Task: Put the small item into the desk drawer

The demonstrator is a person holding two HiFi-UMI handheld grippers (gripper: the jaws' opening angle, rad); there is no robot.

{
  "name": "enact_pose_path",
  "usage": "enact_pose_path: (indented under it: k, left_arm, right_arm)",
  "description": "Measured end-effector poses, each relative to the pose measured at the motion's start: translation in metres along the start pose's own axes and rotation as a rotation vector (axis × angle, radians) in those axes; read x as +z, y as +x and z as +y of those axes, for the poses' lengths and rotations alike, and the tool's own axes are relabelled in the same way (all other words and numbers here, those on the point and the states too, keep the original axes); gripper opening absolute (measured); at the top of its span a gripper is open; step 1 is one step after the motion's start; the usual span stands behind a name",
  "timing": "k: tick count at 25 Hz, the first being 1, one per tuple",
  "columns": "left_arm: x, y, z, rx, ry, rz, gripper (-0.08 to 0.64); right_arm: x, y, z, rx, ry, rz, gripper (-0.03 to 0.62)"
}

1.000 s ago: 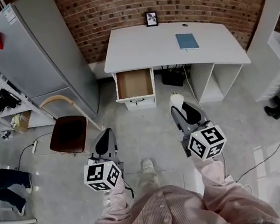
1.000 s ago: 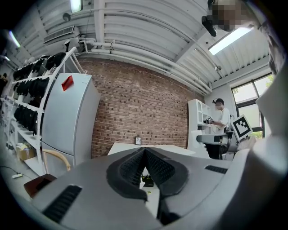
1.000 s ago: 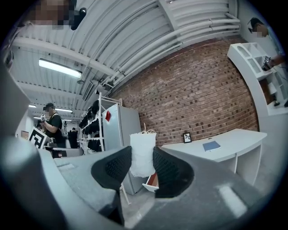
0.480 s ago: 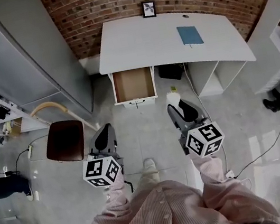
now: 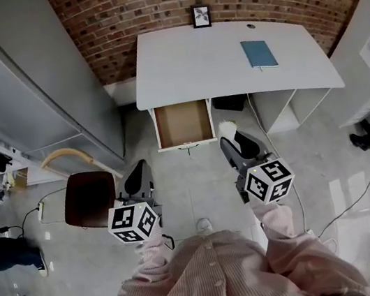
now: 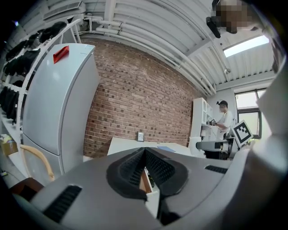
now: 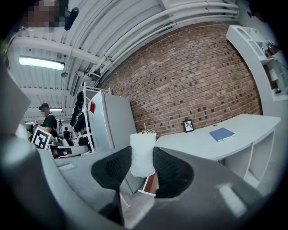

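Two tongs pointing roughly level toward counter point(image 5: 191, 64). Left tongs point(image 5: 139, 167) pressing shut, gripping nothing. Right tongs point(image 5: 229, 140) standing partly apart, clamping white small item point(image 5: 226, 128) upright between pads, hovering above floor, just short of open drawer point(image 5: 182, 124). Sleeved arms reaching forward, side by side.

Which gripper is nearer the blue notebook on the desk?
Right. The right gripper, shut on the small white item, is below-left of the blue notebook in the head view; the left gripper is farther left, by the chair.
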State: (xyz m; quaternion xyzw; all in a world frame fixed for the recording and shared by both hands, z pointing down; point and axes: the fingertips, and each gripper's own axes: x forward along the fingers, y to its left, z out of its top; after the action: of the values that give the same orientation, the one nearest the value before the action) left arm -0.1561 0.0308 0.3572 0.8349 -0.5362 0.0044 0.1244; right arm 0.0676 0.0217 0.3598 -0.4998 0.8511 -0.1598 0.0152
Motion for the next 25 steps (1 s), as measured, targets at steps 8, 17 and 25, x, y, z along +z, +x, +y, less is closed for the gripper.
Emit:
enact_pose_path:
  k: [8,17,25]
  left_arm:
    - [-0.009,0.033,0.023,-0.031,-0.033,0.036,0.0]
    - [-0.024,0.064,0.038,-0.017,-0.086,0.069,0.0]
    - [-0.026,0.115,0.062,0.023,-0.092,0.096,0.0]
  right_arm:
    - [-0.011,0.035,-0.005,-0.014,0.013,0.043,0.144]
    - [-0.024,0.068,-0.024,-0.011,0.016,0.115,0.144]
    - [-0.034,0.129,-0.053,0.047,-0.014,0.189,0.144]
